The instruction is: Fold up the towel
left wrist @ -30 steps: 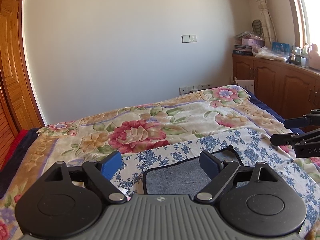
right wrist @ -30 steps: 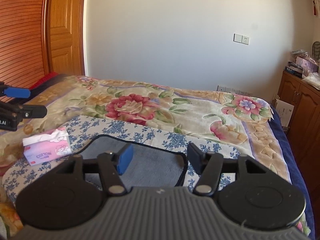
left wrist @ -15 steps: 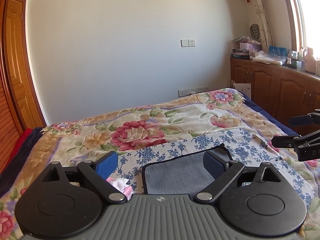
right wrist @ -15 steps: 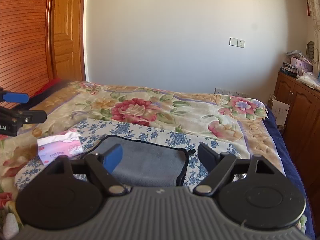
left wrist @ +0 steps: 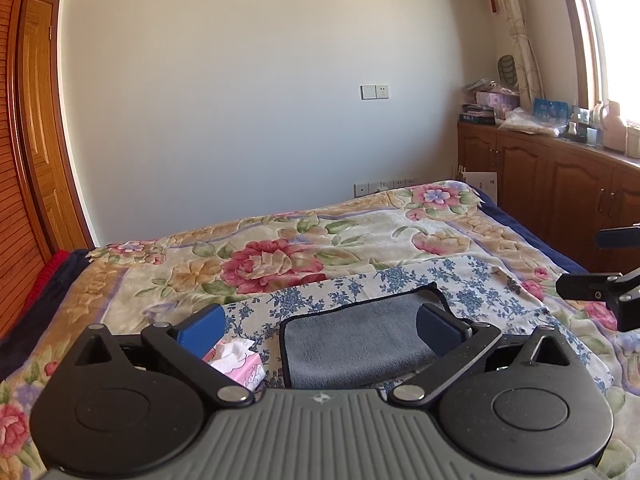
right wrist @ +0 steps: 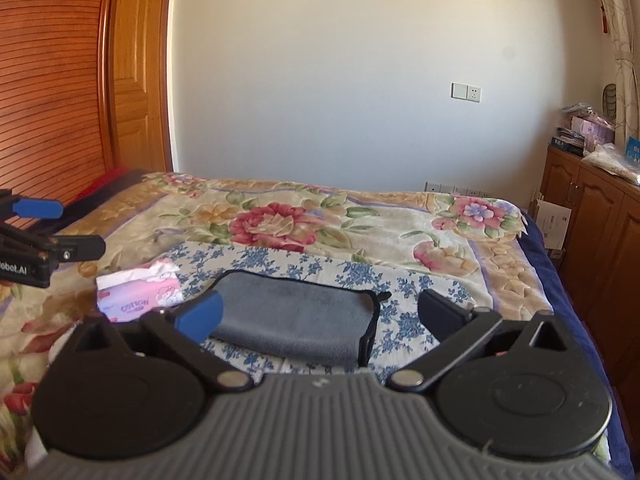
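A grey towel with black trim [left wrist: 356, 340] lies folded and flat on a blue-flowered cloth [left wrist: 472, 284] on the bed; it also shows in the right wrist view [right wrist: 296, 312]. My left gripper [left wrist: 320, 330] is open and empty, held above and behind the towel. My right gripper [right wrist: 320, 316] is open and empty, also above and short of the towel. The right gripper's fingers show at the right edge of the left wrist view [left wrist: 600, 284]. The left gripper's fingers show at the left edge of the right wrist view [right wrist: 52, 248].
A pink tissue pack [right wrist: 138, 296] lies left of the towel, also in the left wrist view [left wrist: 238, 364]. A floral blanket [left wrist: 280, 256] covers the bed. Wooden cabinets [left wrist: 560, 184] stand right, a wooden door [right wrist: 136, 72] left, a wall behind.
Both grippers have drawn back and up from the towel and opened wider. More of the folded towel and the tissue pack have come into view.
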The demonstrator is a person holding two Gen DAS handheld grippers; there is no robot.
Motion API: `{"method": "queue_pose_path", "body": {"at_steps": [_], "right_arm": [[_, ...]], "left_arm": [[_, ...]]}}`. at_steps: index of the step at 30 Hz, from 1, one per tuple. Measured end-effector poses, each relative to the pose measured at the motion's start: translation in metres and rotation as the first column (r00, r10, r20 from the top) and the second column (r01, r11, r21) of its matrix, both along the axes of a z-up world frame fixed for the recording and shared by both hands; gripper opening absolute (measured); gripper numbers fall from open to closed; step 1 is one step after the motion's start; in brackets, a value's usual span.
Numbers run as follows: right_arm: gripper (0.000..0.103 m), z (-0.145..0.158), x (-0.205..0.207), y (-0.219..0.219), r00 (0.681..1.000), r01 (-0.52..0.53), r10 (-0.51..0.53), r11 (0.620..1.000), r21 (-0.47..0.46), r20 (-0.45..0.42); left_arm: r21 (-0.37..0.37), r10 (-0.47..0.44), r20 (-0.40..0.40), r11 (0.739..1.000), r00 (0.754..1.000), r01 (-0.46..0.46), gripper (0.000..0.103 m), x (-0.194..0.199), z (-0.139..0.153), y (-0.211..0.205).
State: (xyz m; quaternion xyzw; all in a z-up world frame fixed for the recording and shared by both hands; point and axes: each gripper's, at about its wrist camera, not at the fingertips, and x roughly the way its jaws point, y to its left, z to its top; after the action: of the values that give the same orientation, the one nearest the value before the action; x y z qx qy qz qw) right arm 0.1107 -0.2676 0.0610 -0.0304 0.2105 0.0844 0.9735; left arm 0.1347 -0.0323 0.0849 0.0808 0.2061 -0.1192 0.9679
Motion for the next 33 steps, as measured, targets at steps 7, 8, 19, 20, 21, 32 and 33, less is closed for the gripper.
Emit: {"method": "queue_pose_path", "body": {"at_steps": [7,8,19,20,21,32,33], "right_arm": [[0.103,-0.008,-0.017,0.002,1.0,0.009,-0.009,1.0,0.004,-0.014],[0.103,-0.01,-0.02,0.003,1.0,0.011,-0.011,1.0,0.004,-0.014],[0.103,-0.021,-0.041,0.006,1.0,0.026,-0.026,1.0,0.009,-0.012],[0.103,-0.023,-0.043,0.007,1.0,0.027,-0.027,1.0,0.01,-0.012],[0.103,-0.024,-0.045,0.008,1.0,0.027,-0.027,1.0,0.008,-0.012],[0.103,-0.045,-0.06,0.016,0.999,0.032,-0.032,0.999,0.006,-0.033],[0.103,-0.047,-0.061,0.016,0.999,0.034,-0.034,0.999,0.011,-0.036]], "left_arm": [[-0.009,0.0,0.009,1.0,1.0,0.001,0.103,-0.022,-0.002,0.0],[-0.008,0.0,0.013,1.0,1.0,0.0,0.103,-0.025,-0.003,0.0],[-0.007,0.013,0.004,1.0,1.0,-0.013,0.103,-0.049,-0.013,0.003],[-0.006,0.015,0.01,1.0,1.0,-0.015,0.103,-0.052,-0.015,0.004],[-0.004,0.017,0.014,1.0,1.0,-0.017,0.103,-0.054,-0.017,0.005],[-0.008,0.064,-0.004,0.998,0.998,-0.064,0.103,-0.07,-0.046,0.014],[-0.007,0.065,-0.007,0.998,0.998,-0.065,0.103,-0.071,-0.048,0.015]]}}
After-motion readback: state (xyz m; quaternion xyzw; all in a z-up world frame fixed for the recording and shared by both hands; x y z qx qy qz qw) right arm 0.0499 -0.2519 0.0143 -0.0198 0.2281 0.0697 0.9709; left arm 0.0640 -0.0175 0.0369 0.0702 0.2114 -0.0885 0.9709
